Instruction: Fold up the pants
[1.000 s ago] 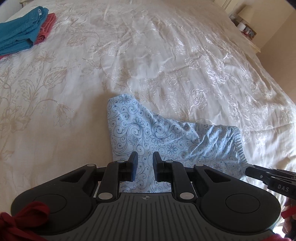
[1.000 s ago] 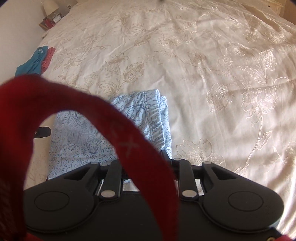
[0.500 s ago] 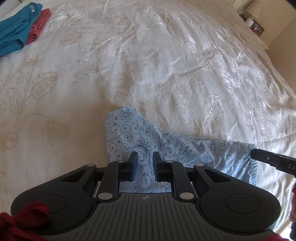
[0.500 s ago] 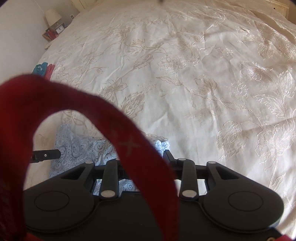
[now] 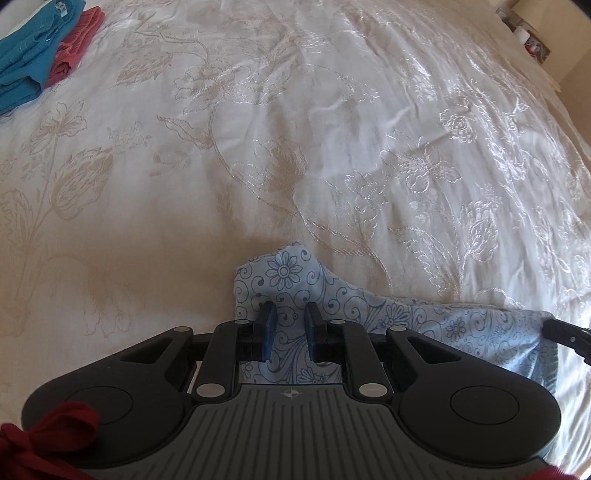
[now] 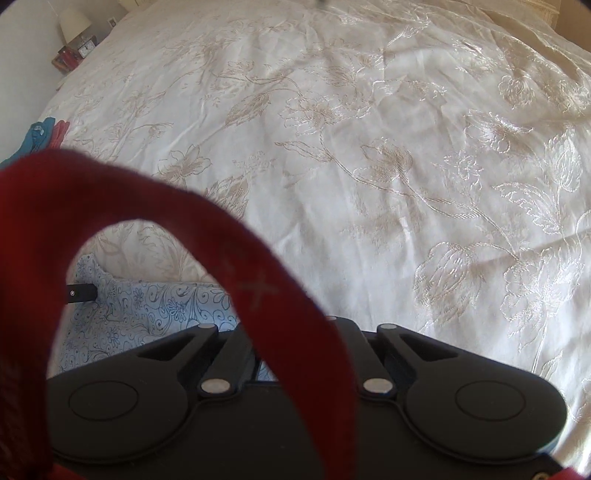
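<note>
Light blue pants (image 5: 369,306) with a dark swirl print lie bunched on the cream embroidered bedspread (image 5: 295,129). My left gripper (image 5: 290,332) points steeply down at their left end, and its blue pads hold a raised fold of the cloth. In the right wrist view the pants (image 6: 147,306) lie low on the left, with the left gripper's finger (image 6: 81,291) at their far end. My right gripper (image 5: 557,332) touches the pants' right edge. A red strap (image 6: 258,288) hides its fingertips, so I cannot tell whether cloth is pinched.
Folded teal clothes (image 5: 22,62) and red clothes (image 5: 74,48) lie at the bed's far left corner. A bedside table with a lamp (image 6: 74,26) stands beyond the bed's edge. The bedspread stretches wide ahead of both grippers.
Both grippers have sunk toward the bed and the pants now lie lower and flatter. The right gripper's finger, seen beside the strap half a second ago, has drawn in behind it.
</note>
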The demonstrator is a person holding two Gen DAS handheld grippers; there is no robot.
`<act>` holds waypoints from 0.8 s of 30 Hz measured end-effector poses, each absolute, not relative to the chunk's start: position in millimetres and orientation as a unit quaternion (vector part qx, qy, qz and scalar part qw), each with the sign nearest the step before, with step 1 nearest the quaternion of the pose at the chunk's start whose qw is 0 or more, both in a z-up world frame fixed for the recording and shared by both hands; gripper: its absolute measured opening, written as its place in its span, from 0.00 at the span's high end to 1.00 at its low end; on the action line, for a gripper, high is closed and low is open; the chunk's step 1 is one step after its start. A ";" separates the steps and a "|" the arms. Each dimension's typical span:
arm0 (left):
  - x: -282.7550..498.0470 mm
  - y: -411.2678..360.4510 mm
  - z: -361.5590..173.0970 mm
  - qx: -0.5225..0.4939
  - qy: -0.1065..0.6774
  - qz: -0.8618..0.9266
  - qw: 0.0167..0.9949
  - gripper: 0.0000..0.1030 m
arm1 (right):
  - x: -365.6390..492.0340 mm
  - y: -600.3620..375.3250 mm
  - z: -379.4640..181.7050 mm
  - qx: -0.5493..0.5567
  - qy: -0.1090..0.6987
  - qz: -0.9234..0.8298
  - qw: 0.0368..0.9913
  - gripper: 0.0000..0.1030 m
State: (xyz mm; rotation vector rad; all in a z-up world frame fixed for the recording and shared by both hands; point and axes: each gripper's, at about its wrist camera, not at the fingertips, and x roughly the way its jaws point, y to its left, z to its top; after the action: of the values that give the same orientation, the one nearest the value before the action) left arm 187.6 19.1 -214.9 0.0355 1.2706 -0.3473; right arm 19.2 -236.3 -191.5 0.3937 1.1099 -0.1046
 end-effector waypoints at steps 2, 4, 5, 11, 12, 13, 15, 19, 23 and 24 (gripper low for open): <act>182.8 23.0 -205.2 0.008 0.583 -0.167 0.795 0.84 | 13.6 -236.6 -183.4 0.190 0.512 -0.047 0.836 0.80; 174.1 28.7 -193.0 0.007 0.573 -0.176 0.800 0.84 | 6.0 -237.0 -175.1 0.183 0.504 -0.053 0.843 0.74; 169.1 31.0 -187.7 0.010 0.570 -0.180 0.802 0.84 | 1.2 -237.0 -172.3 0.182 0.502 -0.055 0.844 0.70; 125.3 43.1 -167.5 0.023 0.565 -0.200 0.800 0.83 | -26.4 -229.5 -173.3 0.193 0.521 -0.042 0.830 0.69; 116.7 43.8 -168.5 0.022 0.569 -0.202 0.797 0.83 | -30.1 -226.2 -174.8 0.194 0.524 -0.041 0.828 0.69; 110.0 44.4 -170.7 0.022 0.573 -0.202 0.794 0.83 | -33.8 -223.1 -176.8 0.196 0.530 -0.043 0.824 0.69; 98.1 45.6 -178.2 0.025 0.585 -0.195 0.786 0.83 | -39.3 -219.2 -181.1 0.205 0.538 -0.050 0.816 0.69; 81.3 49.4 -200.2 0.027 0.613 -0.190 0.766 0.83 | -47.2 -214.9 -192.6 0.214 0.557 -0.062 0.800 0.69; 74.0 52.9 -212.7 0.026 0.615 -0.189 0.765 0.83 | -50.5 -212.8 -199.7 0.196 0.564 -0.058 0.800 0.79; 73.9 53.5 -212.2 0.025 0.614 -0.189 0.766 0.83 | -51.7 -213.2 -199.3 0.192 0.562 -0.059 0.802 0.79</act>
State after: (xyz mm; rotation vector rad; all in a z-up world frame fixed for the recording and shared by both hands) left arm 73.9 53.5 -212.2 0.0545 1.3337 -0.4102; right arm -51.7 -213.2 -199.3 0.4119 1.2044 -0.1271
